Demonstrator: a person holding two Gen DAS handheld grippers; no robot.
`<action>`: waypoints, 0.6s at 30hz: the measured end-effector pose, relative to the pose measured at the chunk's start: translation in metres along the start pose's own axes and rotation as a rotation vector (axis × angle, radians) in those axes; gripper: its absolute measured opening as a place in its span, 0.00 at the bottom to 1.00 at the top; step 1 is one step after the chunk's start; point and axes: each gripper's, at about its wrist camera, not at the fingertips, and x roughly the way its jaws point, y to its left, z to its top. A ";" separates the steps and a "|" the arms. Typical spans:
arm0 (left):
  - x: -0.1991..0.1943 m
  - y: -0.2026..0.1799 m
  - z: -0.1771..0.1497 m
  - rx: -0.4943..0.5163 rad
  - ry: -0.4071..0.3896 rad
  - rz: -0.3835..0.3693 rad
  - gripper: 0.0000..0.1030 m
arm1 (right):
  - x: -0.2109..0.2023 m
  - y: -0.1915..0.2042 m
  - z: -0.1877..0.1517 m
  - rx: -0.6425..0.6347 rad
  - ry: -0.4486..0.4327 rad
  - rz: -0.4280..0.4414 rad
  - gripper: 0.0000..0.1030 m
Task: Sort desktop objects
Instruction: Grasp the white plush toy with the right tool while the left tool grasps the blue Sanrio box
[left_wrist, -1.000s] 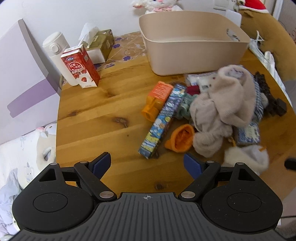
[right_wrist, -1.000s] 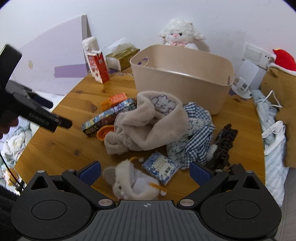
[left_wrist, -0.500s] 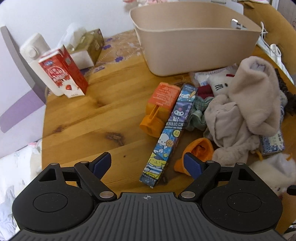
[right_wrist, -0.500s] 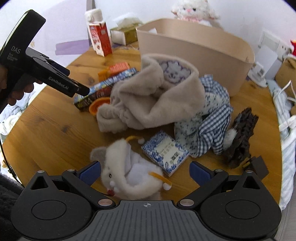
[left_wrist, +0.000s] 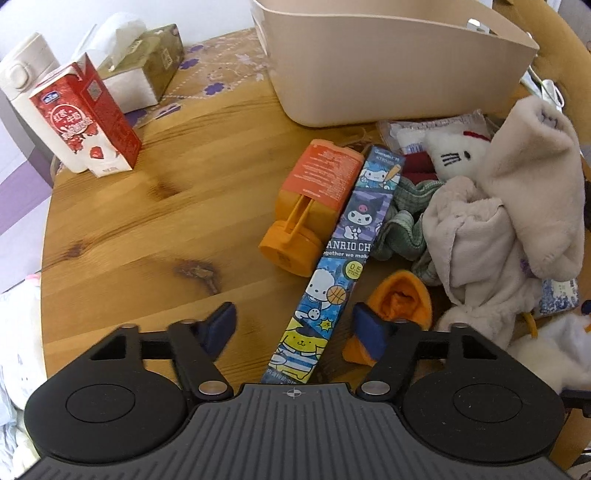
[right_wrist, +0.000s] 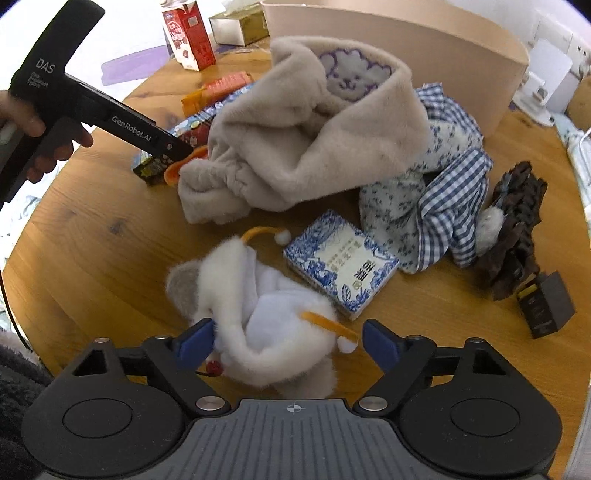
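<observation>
As both hands sink toward the clutter: left gripper, jaws just narrowing, unclosed, straddles long cartoon-printed cardboard pen box; right gripper, likewise narrowing, brackets fluffy white plush toy; first pickups likely imminent; beige plastic bin ahead

A: Surface?
B: Round wooden table, knotted grain.
A: On it?
B: Beige bin, milk carton, tissue box, cartoon pencil box, orange bottle, plush toy, patterned card box.

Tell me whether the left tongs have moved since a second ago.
Yes. The left tongs have come down toward the cartoon box, nearer the bin.
</observation>
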 end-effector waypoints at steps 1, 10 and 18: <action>0.002 -0.001 0.000 0.004 0.008 -0.004 0.55 | 0.001 -0.001 0.000 0.002 0.003 0.002 0.81; 0.002 -0.014 -0.001 0.062 0.021 -0.034 0.27 | 0.002 -0.006 -0.004 0.029 0.006 0.049 0.35; -0.010 -0.021 -0.006 0.073 -0.004 -0.044 0.23 | -0.005 -0.005 -0.005 0.015 -0.004 0.091 0.19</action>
